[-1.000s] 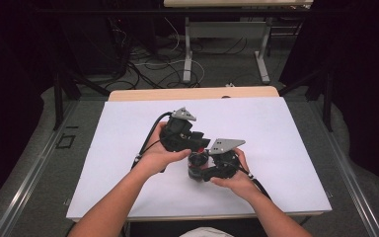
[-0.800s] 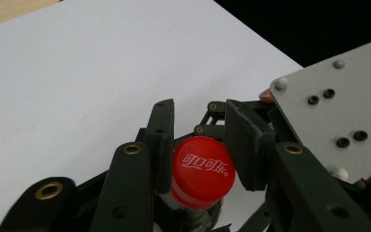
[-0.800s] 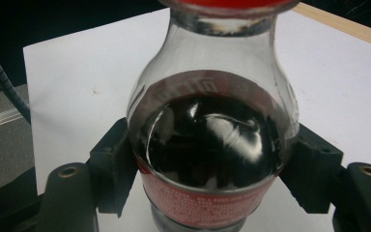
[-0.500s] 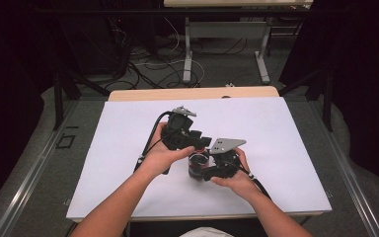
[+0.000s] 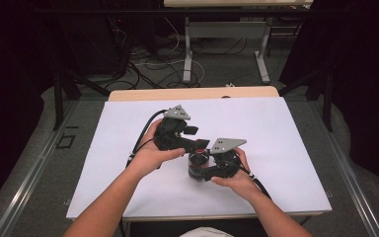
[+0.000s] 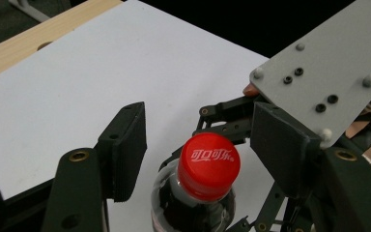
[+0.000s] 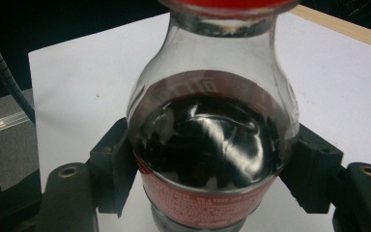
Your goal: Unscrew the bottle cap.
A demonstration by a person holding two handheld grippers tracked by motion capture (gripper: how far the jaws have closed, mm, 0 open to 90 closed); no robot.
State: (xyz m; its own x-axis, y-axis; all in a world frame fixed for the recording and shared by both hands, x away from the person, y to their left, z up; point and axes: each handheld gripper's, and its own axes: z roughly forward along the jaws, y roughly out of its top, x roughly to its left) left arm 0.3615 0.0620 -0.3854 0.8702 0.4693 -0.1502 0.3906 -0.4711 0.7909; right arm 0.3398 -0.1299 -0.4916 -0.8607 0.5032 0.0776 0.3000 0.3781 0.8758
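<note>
- High view: a small cola bottle (image 5: pixel 198 164) stands on the matte white sheet (image 5: pixel 276 133) of the table, near its front edge. The right gripper (image 5: pixel 208 170) clamps its body; the left gripper (image 5: pixel 199 146) sits just above the cap.
- Left gripper view: the ribbed black jaws have just been opening and stand apart, either side of the glossy red round cap (image 6: pixel 208 166), not touching it.
- Right gripper view: the jaws press both sides of the bottle's clear, rounded body of dark liquid, at the red label (image 7: pixel 198 203).

The cola bottle (image 7: pixel 211 145) is clear with dark liquid and a red label; its cap (image 6: pixel 208 165) is red with white lettering; the table sheet (image 5: pixel 286 128) is white.
</note>
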